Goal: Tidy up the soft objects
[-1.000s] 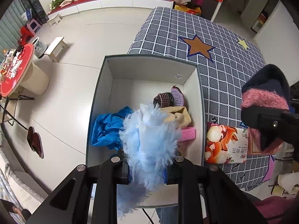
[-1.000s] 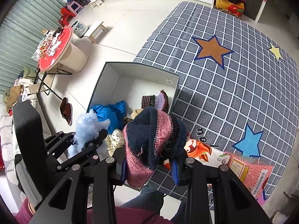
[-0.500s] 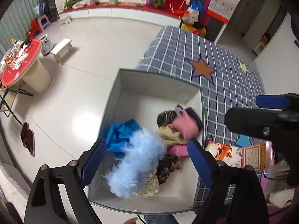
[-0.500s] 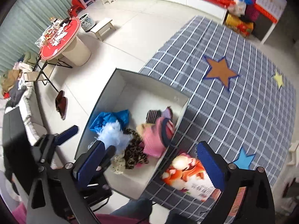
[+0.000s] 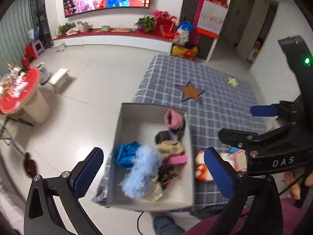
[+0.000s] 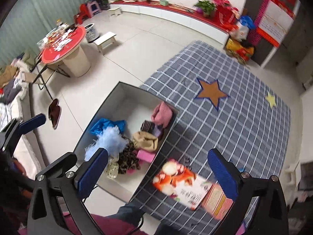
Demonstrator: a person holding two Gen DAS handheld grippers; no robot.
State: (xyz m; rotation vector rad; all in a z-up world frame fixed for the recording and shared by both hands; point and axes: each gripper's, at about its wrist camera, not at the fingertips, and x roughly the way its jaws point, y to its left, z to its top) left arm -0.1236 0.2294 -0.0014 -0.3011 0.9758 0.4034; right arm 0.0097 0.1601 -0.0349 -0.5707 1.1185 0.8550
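Observation:
A grey open box stands at the edge of a checked blanket. In it lie a fluffy light blue piece, a pink and dark knit hat at the far corner, a blue cloth, a tan cloth and other soft items. My left gripper is open and empty, high above the box. My right gripper is open and empty above the box's near corner; it shows at the right of the left wrist view.
The grey checked blanket with star patches covers the surface right of the box. Colourful printed booklets lie on it near the box. A red round table, a white stool and slippers stand on the tiled floor.
Both grippers opened and let go: the blue fluffy piece and the knit hat dropped into the box. Both grippers then rose and pulled back, tilting up toward the room.

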